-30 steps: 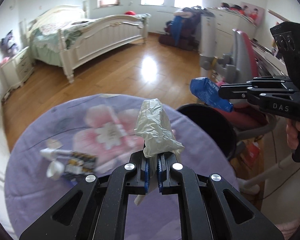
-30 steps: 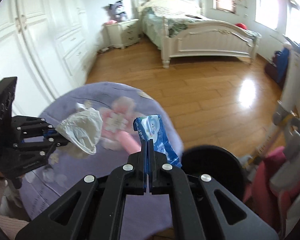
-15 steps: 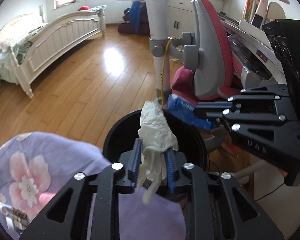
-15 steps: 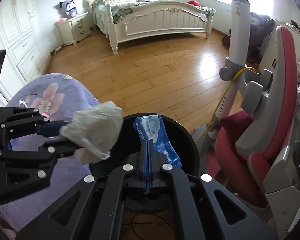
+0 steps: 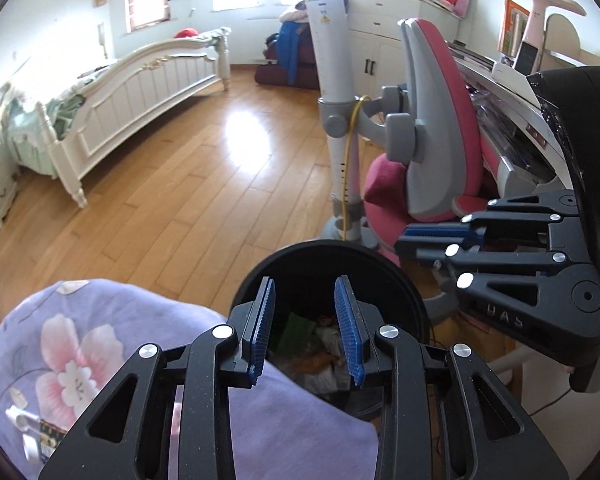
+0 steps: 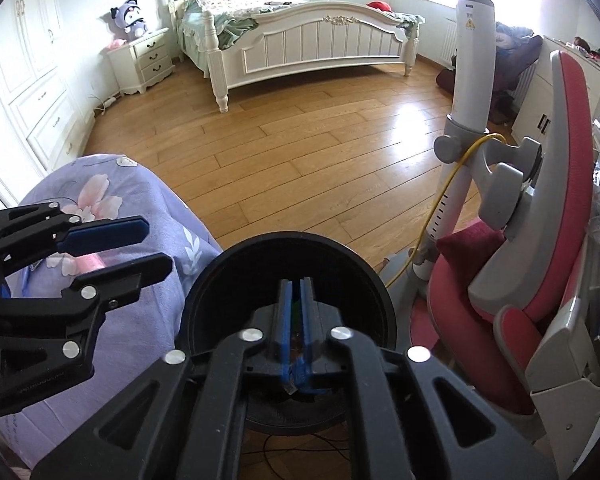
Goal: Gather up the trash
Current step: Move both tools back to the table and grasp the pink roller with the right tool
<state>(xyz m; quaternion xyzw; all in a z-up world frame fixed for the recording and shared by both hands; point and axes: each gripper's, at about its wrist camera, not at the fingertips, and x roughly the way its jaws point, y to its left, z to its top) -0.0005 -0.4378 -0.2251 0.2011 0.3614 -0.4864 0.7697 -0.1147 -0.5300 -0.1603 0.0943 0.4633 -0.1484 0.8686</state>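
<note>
Hovering over the black trash bin (image 5: 410, 300), left tool (image 5: 306, 320) and right tool (image 6: 296, 334), just opening, stand empty; withdrawing carelessly could tip it.

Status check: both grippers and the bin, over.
Left gripper open, empty, over black bin. Right gripper just opening, nothing visible between pads. Path clear.

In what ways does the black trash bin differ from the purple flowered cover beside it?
The trash bin is black, round and rigid; the cover is lilac with pink flowers, soft and draped. The bin is open on top with trash inside; the cover carries a small white item on its surface. They are side by side.
</note>
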